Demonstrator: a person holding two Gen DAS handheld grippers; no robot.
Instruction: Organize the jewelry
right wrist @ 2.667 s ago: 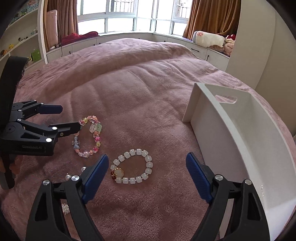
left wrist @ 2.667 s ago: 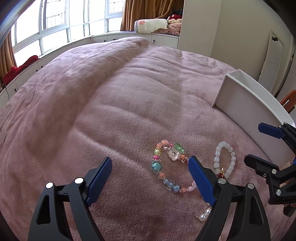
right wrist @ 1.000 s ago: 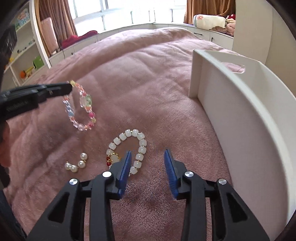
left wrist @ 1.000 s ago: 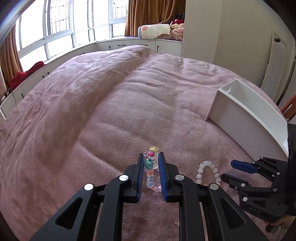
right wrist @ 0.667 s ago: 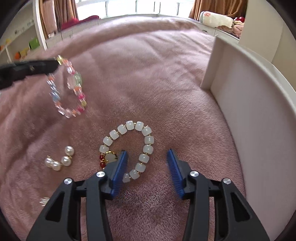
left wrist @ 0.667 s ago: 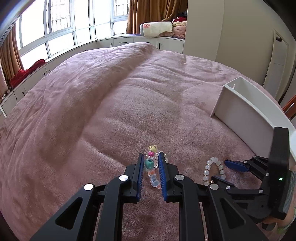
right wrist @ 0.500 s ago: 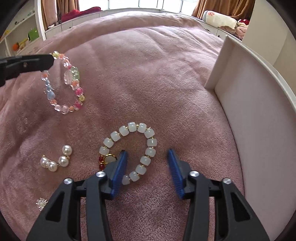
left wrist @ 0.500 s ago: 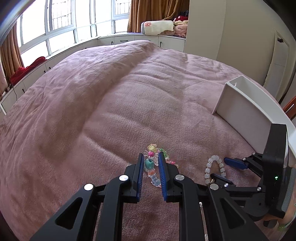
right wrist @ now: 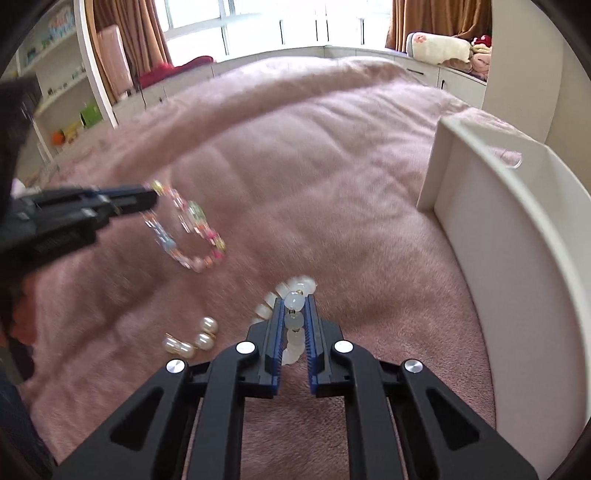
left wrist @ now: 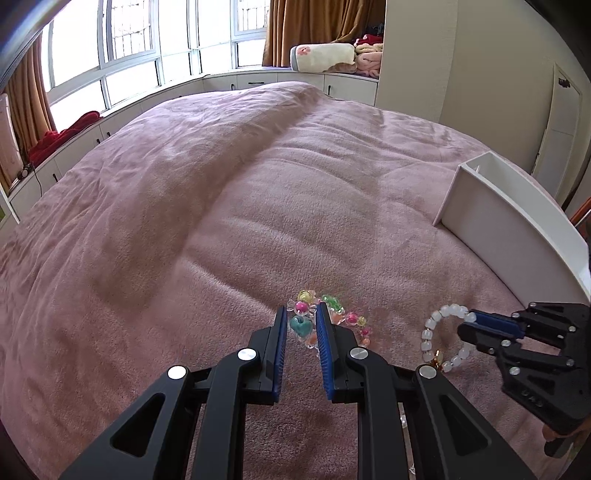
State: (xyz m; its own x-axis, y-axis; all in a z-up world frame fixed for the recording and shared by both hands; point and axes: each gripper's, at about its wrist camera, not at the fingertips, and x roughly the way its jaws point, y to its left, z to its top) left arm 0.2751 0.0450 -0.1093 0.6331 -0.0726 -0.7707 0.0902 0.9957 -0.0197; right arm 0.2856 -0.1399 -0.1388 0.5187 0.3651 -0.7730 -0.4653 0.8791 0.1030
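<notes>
Where jaws gaped, right gripper [right wrist: 294, 308] (now) clamps white bracelet [right wrist: 295, 320].

The bed [left wrist: 258, 192] was covered in a plain dusty pink, plush blanket with no pattern. The beaded bracelet [left wrist: 325, 317] mixed many colours: a teal heart, a hot pink bead, yellow, green, orange and clear pieces. The other bracelet [right wrist: 293, 306] was milky white, translucent, with small gold spacers and a red-and-gold charm. The pearl earrings [right wrist: 192, 339] looked creamy white with gold fittings. Both the left gripper [left wrist: 301, 332] and the right gripper [right wrist: 293, 321] were matte black with ribbed blue pads and silver screws. The organizer box [right wrist: 517, 236] at the right was plain white. The far curtains [left wrist: 321, 29] were brownish gold.
</notes>
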